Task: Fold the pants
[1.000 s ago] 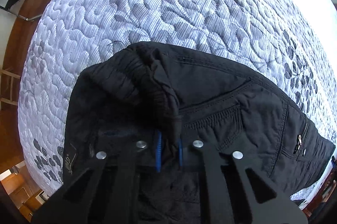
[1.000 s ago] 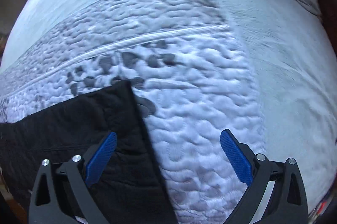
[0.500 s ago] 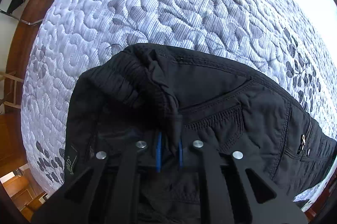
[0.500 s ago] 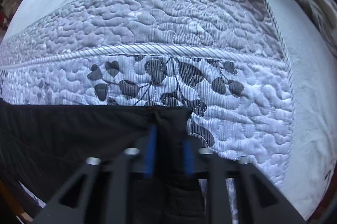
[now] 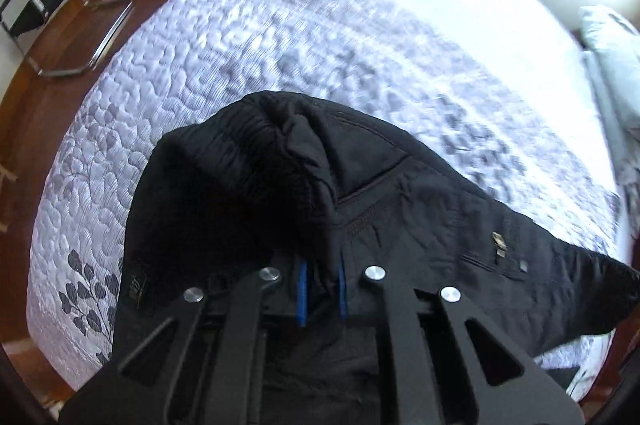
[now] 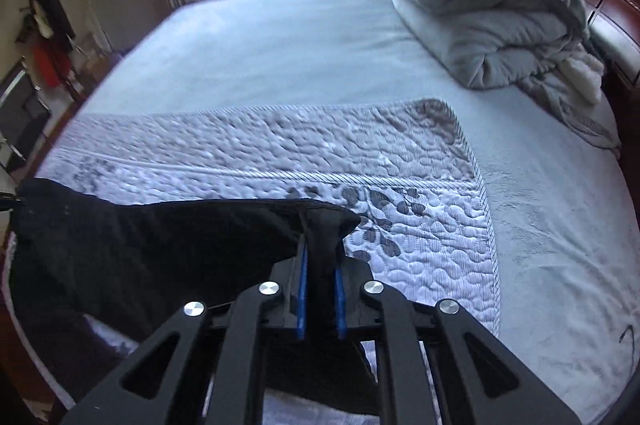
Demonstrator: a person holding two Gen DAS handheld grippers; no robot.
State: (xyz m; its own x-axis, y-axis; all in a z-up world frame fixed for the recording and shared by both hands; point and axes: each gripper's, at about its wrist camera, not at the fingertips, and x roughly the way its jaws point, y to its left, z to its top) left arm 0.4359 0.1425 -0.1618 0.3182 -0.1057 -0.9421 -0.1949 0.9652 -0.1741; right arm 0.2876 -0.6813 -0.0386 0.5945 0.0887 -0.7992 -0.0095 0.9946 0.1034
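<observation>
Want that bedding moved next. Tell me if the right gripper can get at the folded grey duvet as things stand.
Probably not yet. The right gripper is shut on the black pants, so it is occupied. The bed between it and the grey duvet looks clear.

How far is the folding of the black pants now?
Done: both ends are gripped. The left tool is shut on the waistband of the pants, the right tool on the leg end. In hand: the fabric hangs raised above the quilt. Left: no finished fold is visible yet.
</observation>
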